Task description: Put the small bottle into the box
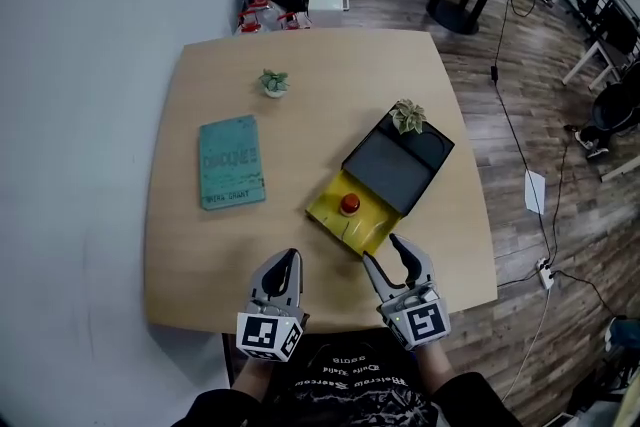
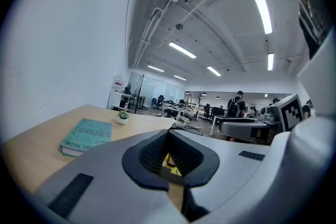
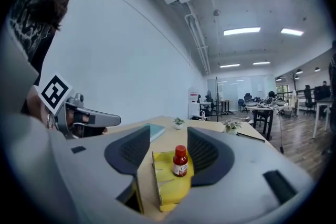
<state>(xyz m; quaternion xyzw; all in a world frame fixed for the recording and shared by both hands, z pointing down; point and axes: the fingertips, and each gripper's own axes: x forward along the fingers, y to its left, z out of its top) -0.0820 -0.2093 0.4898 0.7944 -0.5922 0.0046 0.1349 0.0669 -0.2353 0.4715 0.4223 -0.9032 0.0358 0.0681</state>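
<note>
A small bottle (image 1: 349, 204) with a red cap stands upright on the yellow base of the open box (image 1: 335, 220); the box's black lid (image 1: 392, 170) lies folded back behind it. My right gripper (image 1: 382, 252) hovers open just in front of the box. In the right gripper view the bottle (image 3: 180, 161) shows between the spread jaws of that gripper (image 3: 168, 139), a short way ahead and untouched. My left gripper (image 1: 288, 263) is shut and empty, left of the box near the table's front edge. In its own view the left gripper (image 2: 169, 134) shows its jaws meeting.
A teal book (image 1: 231, 161) lies at the table's left. A small potted plant (image 1: 273, 82) stands behind it, and another plant (image 1: 407, 116) sits on the far end of the lid. The table's front edge (image 1: 330, 320) is close to both grippers. Office desks stand beyond.
</note>
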